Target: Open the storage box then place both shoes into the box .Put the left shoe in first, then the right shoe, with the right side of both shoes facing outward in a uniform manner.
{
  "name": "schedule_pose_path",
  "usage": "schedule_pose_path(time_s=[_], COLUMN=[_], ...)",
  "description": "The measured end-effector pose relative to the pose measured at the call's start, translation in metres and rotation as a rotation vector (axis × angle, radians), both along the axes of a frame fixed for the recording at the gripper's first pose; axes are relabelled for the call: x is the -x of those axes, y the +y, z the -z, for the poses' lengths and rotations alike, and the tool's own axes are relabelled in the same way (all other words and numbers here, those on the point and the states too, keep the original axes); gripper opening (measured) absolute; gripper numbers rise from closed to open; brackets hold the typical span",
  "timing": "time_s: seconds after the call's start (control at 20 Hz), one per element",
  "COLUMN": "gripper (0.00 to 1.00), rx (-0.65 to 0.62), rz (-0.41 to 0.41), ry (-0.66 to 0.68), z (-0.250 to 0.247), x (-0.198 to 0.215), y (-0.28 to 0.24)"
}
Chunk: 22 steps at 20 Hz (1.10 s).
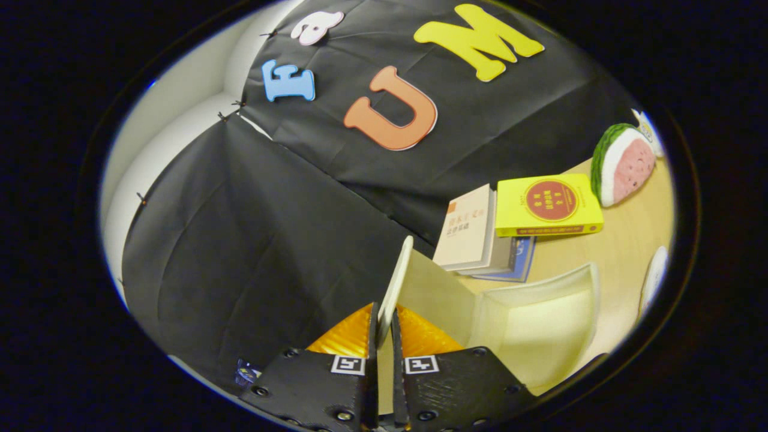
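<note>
Right now we have the gripper (384, 327) clamped on the thin cream-white plastic lid (397, 282) of the storage box, both fingers (350, 336) pressed narrow against its edge, one on each face. The lid stands raised, nearly on edge, running straight away from the fingers toward the black cloth wall (258, 240). Its long axis seems to lie along that same line, with the free rim pointing up and away from us.

Just to the side of the fingers sits the pale translucent plastic storage box (540, 318), its mouth open and its curved rim showing above the light wooden surface (624, 240). We judge this to be the opening step, nearly complete.

To do it well, we should keep the pinch firm near the rim and swing the lid along its hinge arc rather than pulling straight, so the box does not drag or tip. We should carry it fully past upright, so it rests open unaided, before we let go.

Beyond the box lie a stack of books (480, 240), a yellow book (547, 205) on top and a watermelon-slice plush toy (624, 165).
</note>
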State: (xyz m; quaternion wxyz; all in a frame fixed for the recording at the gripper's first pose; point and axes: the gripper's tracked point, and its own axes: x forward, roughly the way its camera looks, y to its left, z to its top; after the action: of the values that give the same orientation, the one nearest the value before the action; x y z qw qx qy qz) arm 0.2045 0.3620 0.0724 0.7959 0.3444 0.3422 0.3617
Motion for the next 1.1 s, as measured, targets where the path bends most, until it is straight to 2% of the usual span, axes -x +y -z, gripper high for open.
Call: schedule_pose_path(time_s=[0.3, 0.5, 0.55, 0.65, 0.8, 1.1], gripper=[0.16, 0.77, 0.85, 0.95, 0.95, 0.95], rx=[0.068, 0.108, 0.129, 0.159, 0.203, 0.342], rz=[-0.071, -0.084, -0.087, -0.088, -0.061, 0.022], ry=[0.044, 0.043, 0.037, 0.021, -0.016, -0.051], z=[0.023, 0.033, 0.036, 0.036, 0.032, 0.051], x=[0.015, 0.022, 0.021, 0.024, 0.02, 0.009], y=[0.103, 0.132, 0.131, 0.119, 0.075, -0.058])
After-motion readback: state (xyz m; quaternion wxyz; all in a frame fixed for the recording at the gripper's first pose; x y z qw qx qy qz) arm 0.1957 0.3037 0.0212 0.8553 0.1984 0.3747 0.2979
